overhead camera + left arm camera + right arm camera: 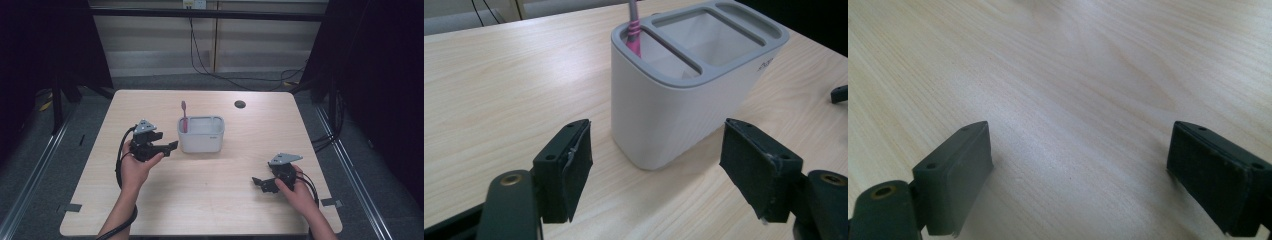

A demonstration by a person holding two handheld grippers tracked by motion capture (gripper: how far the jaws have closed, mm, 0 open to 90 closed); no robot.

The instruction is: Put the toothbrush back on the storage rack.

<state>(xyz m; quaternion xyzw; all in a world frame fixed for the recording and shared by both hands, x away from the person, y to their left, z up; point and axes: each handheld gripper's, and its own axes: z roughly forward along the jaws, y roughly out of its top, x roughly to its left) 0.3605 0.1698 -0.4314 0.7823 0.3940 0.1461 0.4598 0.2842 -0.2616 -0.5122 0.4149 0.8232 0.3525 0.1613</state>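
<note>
1. Left gripper view shows the left hand-held gripper with its jaws spread wide and nothing between the pads; it points at the white holder, which stands just ahead of it, apart from both jaws.
2. Right hand-held gripper is likewise spread, over bare counter, well apart from the holder.
3. That holder sits near the middle of the counter in the high view, upright, with a pink toothbrush standing in its end compartment.
4. I judge the holder a light, rigid plastic tub with smooth, slightly ribbed walls, so it may slip; pinching it across the narrow width, low on the body, looks safest against tipping.
5. The toothbrush looks light and stiff; its free upper handle is the place to grip.
6. Its lower part is hidden inside the compartment, its top is cut off in the left gripper view, and the small marking on the holder's side is unreadable.
</note>
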